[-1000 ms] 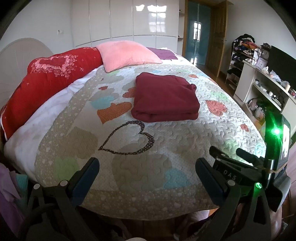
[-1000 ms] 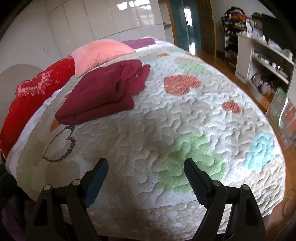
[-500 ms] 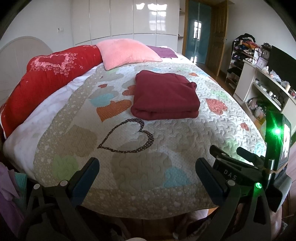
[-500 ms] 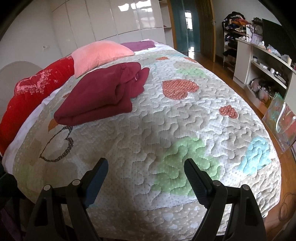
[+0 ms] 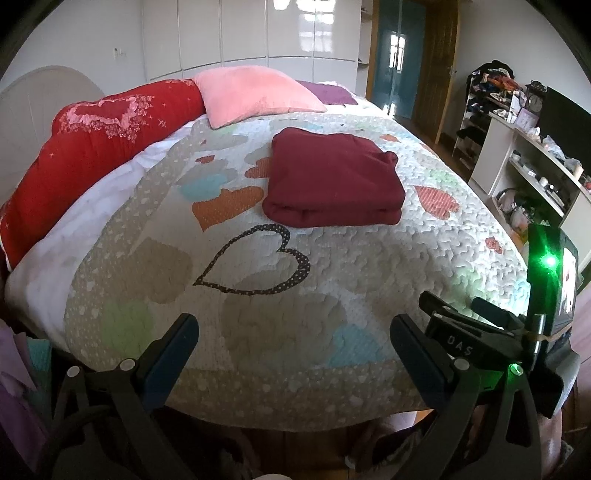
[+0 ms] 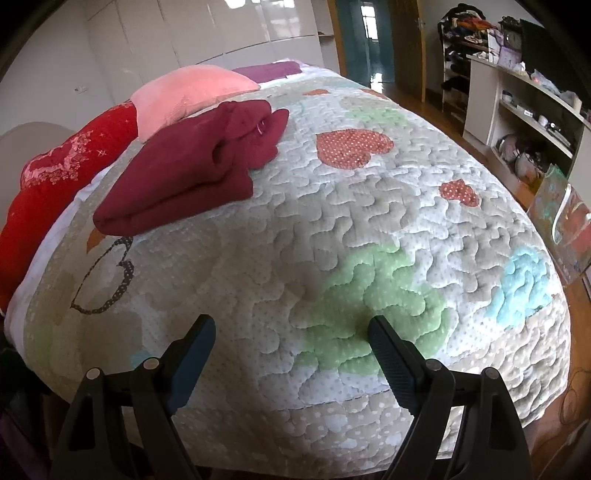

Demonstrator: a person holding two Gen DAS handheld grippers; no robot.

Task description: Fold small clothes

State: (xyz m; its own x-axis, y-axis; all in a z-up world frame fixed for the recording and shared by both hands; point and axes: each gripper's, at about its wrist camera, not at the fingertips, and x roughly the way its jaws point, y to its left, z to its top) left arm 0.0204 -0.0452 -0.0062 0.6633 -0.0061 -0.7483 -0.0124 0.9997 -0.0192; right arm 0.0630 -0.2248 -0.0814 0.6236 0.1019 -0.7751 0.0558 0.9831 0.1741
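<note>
With both the left gripper (image 5: 293, 343) and right gripper (image 6: 291, 345) spread empty at the bed's (image 5: 369, 280) foot edge, the folded garment's (image 5: 332, 177) loose far corner could unfold if snagged.

A plain maroon garment (image 5: 332, 177) lies on a white-and-beige quilt (image 5: 369, 266) patterned with orange, green, blue and dotted black hearts.

Soft daylight, glare on glossy wardrobe doors (image 5: 243, 29), fisheye-warped edges

Heart quilt (image 5: 332, 280); pink pillow (image 5: 255, 92)
</note>
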